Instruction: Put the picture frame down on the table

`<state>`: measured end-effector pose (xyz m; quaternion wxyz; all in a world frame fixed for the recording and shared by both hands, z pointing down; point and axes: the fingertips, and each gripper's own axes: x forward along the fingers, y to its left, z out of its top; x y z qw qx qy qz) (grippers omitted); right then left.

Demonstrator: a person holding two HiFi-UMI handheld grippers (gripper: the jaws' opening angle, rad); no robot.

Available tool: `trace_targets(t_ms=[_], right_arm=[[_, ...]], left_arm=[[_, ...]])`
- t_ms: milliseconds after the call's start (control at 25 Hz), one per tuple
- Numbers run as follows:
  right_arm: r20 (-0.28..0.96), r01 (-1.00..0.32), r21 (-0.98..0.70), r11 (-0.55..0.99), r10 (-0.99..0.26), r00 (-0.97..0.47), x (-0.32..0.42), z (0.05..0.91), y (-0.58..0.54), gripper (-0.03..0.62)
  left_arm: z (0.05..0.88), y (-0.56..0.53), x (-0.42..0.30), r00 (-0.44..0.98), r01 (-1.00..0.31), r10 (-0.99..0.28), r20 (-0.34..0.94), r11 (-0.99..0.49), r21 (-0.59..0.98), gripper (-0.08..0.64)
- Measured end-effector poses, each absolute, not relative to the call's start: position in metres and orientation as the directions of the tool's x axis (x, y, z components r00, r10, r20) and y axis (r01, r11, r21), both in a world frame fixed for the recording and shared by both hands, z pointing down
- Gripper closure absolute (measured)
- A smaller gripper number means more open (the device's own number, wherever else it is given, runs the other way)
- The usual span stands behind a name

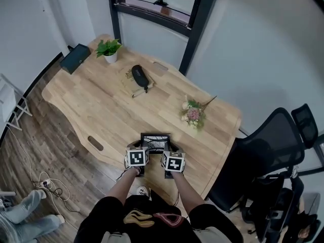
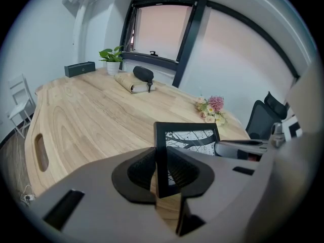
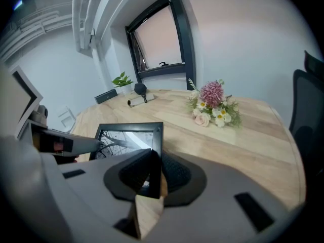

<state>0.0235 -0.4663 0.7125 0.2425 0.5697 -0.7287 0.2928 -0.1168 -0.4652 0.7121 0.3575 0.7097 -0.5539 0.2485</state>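
Firmly gripped the picture frame (image 1: 155,142) from both sides at the near edge of the table (image 1: 96,108), straight in front of the body. Clenched the left gripper (image 2: 161,172) on the frame's left black border, with that border pinched edge-on between the two dark pads. Clenched the right gripper (image 3: 151,172) the same way on the right border. Held the frame's face turned toward the body and tipped back enough to show from above. Made out a black-and-white pattern of branching lines inside the black border. Could not tell from any view whether the lower edge touched the wood.

Elsewhere, found a small bunch of pink and white flowers (image 1: 193,114) lying on the table, farther off and to the right of the frame, well apart from it. Found a tan notebook (image 1: 132,85) at the far middle, with a black pouch (image 1: 140,76) resting on top. Noted a potted green plant (image 1: 109,48) near the far left corner and a dark box (image 1: 75,58) just beside it on the left. Noted also an oval slot (image 1: 95,144) cut through the tabletop at the near left, a black office chair (image 1: 273,140) off the right side, and a dark-framed window (image 1: 157,4) beyond the far edge.
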Motion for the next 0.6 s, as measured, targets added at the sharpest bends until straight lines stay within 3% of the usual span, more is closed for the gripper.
trace_targets(t_ms=[600], right_arm=[[0.701,-0.971,-0.172,0.165,-0.672,-0.239,0.026,0.731,-0.476,0.517]], left_arm=[[0.739,-0.477,-0.114,0.244,-0.970,-0.553,0.797,-0.119,0.214,0.480]])
